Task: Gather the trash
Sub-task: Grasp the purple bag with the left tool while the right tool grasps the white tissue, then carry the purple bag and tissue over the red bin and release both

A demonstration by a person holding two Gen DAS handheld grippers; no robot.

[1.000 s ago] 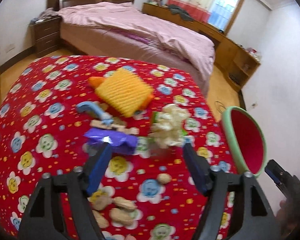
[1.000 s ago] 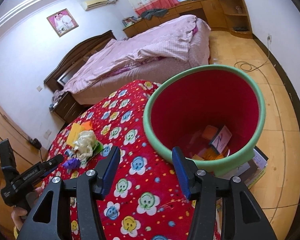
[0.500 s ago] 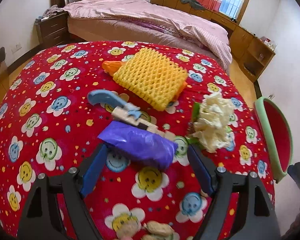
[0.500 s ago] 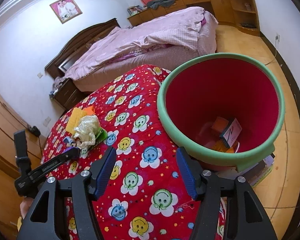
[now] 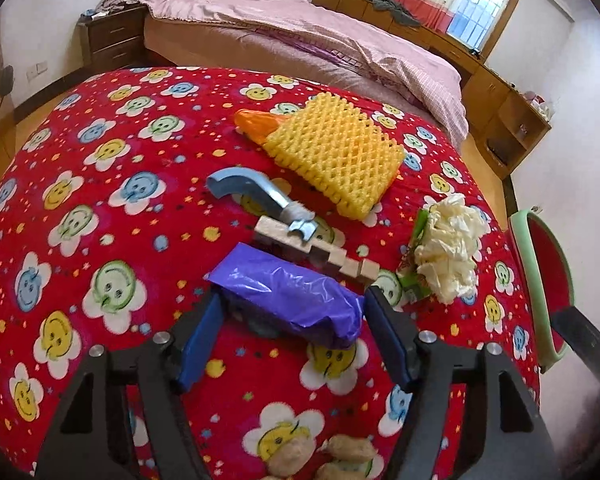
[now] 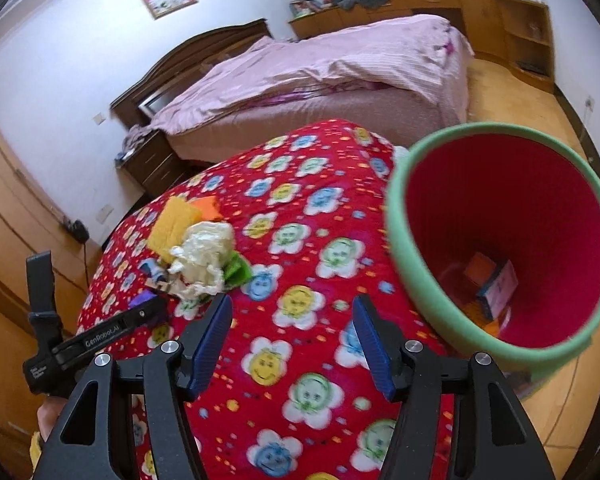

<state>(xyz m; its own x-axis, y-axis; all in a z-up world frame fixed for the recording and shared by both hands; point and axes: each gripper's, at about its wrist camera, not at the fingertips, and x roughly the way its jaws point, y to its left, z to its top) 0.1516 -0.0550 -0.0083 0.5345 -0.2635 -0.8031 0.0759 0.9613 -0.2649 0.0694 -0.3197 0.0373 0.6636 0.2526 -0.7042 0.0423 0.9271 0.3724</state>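
A crumpled purple plastic wrapper lies on the red flowered tablecloth. My left gripper is open, its blue fingers on either side of the wrapper, not closed on it. Beyond lie a blue hook-shaped piece, a notched wooden strip, a yellow foam net over an orange bag, and a crumpled white tissue on a green packet. My right gripper is open and empty above the cloth, left of the green-rimmed red bin.
The bin's rim also shows at the table's right edge in the left wrist view; it holds some boxes and paper. Peanuts lie near the table's front edge. A bed stands behind the table.
My left gripper moved forward and down until its open fingers flank the purple wrapper. My right gripper swung left and lower, so the bin sits further right in its view.
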